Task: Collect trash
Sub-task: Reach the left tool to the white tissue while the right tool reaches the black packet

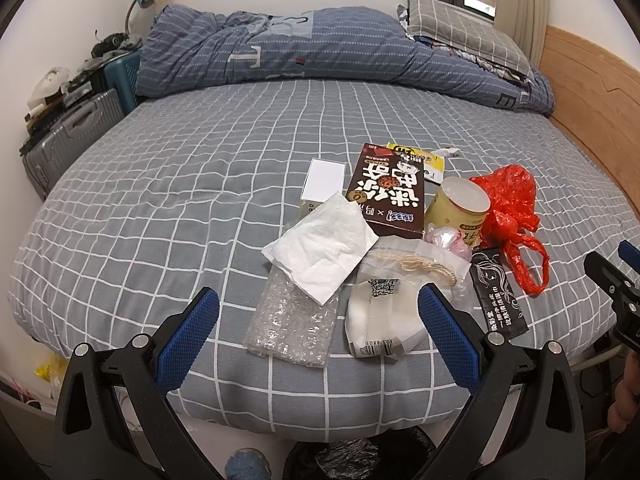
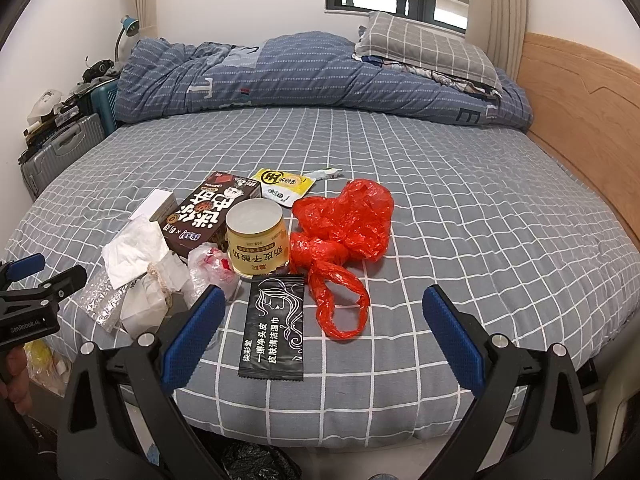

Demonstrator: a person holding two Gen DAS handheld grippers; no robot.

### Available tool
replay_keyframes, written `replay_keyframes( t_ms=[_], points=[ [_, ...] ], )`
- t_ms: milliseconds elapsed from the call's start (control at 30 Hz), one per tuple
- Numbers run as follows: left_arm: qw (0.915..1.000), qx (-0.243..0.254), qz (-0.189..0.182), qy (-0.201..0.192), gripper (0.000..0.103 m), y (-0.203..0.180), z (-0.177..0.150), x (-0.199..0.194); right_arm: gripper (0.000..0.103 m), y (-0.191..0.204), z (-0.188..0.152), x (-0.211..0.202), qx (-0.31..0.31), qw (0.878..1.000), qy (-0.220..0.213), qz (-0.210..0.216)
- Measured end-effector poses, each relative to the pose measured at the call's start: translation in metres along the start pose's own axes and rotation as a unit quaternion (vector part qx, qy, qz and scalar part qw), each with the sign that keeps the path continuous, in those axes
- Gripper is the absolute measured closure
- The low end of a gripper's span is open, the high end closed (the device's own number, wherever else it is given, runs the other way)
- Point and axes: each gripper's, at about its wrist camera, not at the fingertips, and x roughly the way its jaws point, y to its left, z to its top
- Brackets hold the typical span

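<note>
A bed (image 1: 160, 200) with a grey checked sheet fills both views, and the trash sits in one cluster near its front edge. Taking the brown snack box (image 1: 386, 196) as the landmark: a rolled blue duvet (image 1: 280, 52) and a grey checked pillow (image 1: 460, 32) lie far behind it, at the wooden headboard (image 2: 580, 100) end. A crumpled red plastic bag (image 2: 344, 236) lies to the right of the box, beyond a yellow lidded cup (image 2: 258, 236) that stands upright just beside the box. A white tissue (image 1: 320, 248) overlaps the box's near left corner, and under it, nearer the bed edge, lies a sheet of bubble wrap (image 1: 292, 328). In front of the box sit a white pouch with a cord (image 1: 384, 312) and a clear crumpled wrapper (image 2: 212, 268). A black sachet (image 2: 274, 328) lies flat in front of the cup. A small white box (image 1: 322, 184) lies just left of the snack box, and a yellow packet (image 2: 282, 184) just behind it.

The left gripper (image 1: 318, 332) hovers over the bubble wrap and pouch with its jaws spread wide, holding nothing. The right gripper (image 2: 324, 332) hangs over the black sachet, jaws likewise wide apart and empty.
</note>
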Motion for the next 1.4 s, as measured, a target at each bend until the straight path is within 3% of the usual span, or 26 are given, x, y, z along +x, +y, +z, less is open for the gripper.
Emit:
replay_keyframes(
  t_ms=[467, 867, 1133, 1400],
  points=[
    [0.9994, -0.007, 0.004, 0.034, 0.009, 0.012, 0.017, 0.051, 0.008, 0.024, 0.004, 0.053, -0.016, 0.999, 0.044, 0.007],
    [0.9977, -0.002, -0.006, 0.067, 0.022, 0.013, 0.026, 0.099, 0.012, 0.032, -0.007, 0.093, -0.020, 0.995, 0.093, 0.006],
    [0.9964, 0.012, -0.004, 0.083, 0.043, 0.005, 0.027, 0.117, 0.019, 0.030, -0.019, 0.116, -0.014, 0.991, 0.132, 0.009],
    [0.9966, 0.019, -0.002, 0.080, 0.067, 0.004, 0.027, 0.117, 0.036, 0.030, -0.026, 0.129, -0.010, 0.987, 0.156, 0.018]
  ],
)
